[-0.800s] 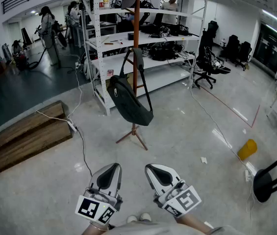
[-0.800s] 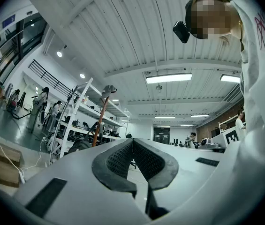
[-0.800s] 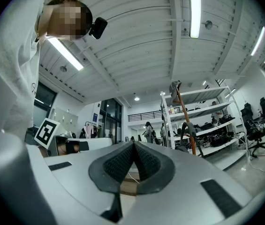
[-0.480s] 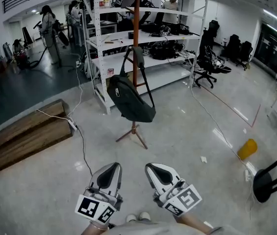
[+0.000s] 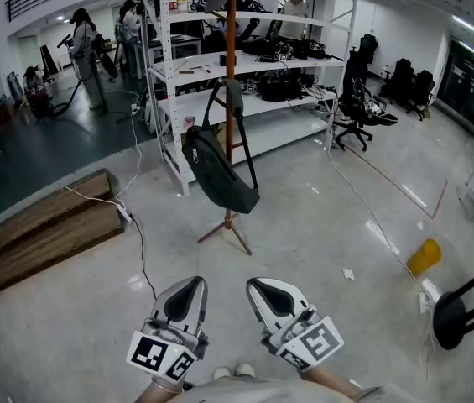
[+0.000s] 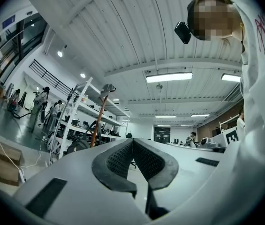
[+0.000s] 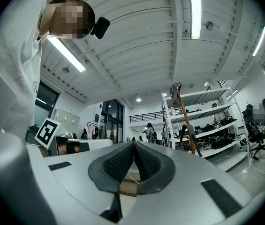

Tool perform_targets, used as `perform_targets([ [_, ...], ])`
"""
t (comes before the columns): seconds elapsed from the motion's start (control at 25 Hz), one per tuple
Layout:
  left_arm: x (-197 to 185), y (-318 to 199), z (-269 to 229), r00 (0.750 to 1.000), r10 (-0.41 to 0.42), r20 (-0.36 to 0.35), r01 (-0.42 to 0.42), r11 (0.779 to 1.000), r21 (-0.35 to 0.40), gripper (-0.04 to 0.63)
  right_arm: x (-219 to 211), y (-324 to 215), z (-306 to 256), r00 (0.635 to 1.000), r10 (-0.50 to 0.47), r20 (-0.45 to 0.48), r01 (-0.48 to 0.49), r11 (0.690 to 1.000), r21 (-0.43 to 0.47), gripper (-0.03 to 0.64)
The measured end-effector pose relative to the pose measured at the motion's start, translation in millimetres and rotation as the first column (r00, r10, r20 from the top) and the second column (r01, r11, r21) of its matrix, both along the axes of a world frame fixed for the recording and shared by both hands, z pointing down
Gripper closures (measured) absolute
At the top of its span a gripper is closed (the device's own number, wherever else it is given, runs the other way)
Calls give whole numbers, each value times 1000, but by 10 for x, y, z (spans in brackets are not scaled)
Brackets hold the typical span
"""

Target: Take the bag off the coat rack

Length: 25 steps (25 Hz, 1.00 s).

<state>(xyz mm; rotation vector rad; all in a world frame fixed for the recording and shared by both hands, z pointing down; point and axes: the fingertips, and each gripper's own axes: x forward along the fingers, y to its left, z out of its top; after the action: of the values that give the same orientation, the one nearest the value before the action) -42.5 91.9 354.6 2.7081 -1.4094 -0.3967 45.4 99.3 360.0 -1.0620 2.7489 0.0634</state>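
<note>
A dark sling bag (image 5: 218,168) hangs by its strap from an orange coat rack (image 5: 231,74) on tripod feet, out on the floor in front of white shelving. The rack also shows small in the left gripper view as the coat rack (image 6: 99,121), and in the right gripper view as the coat rack (image 7: 185,116). Both grippers are held low, close to the person's body and well short of the bag. My left gripper (image 5: 188,288) is shut with nothing in it. My right gripper (image 5: 263,286) is shut and empty too, its pads (image 7: 123,162) touching at the tips.
White shelving (image 5: 245,65) full of gear stands right behind the rack. Wooden pallets (image 5: 48,229) lie at the left with a cable (image 5: 136,242) running across the floor. A yellow container (image 5: 424,256) and a black stool (image 5: 459,309) are at the right. People stand far back left.
The bag has swung slightly on the rack, right and then back to the left. Both grippers stay in the same place, still shut.
</note>
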Motion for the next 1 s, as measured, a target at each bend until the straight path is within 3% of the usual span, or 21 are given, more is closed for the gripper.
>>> perform_targets([
  [0.64, 173, -227, 147, 997, -73, -2, 73, 997, -9, 577, 249, -266, 164, 999, -40, -2, 40, 999, -1, 597],
  [1.0, 136, -760, 134, 997, -73, -27, 73, 997, 3, 577, 208, -712, 157, 999, -43, -9, 43, 999, 25, 597],
])
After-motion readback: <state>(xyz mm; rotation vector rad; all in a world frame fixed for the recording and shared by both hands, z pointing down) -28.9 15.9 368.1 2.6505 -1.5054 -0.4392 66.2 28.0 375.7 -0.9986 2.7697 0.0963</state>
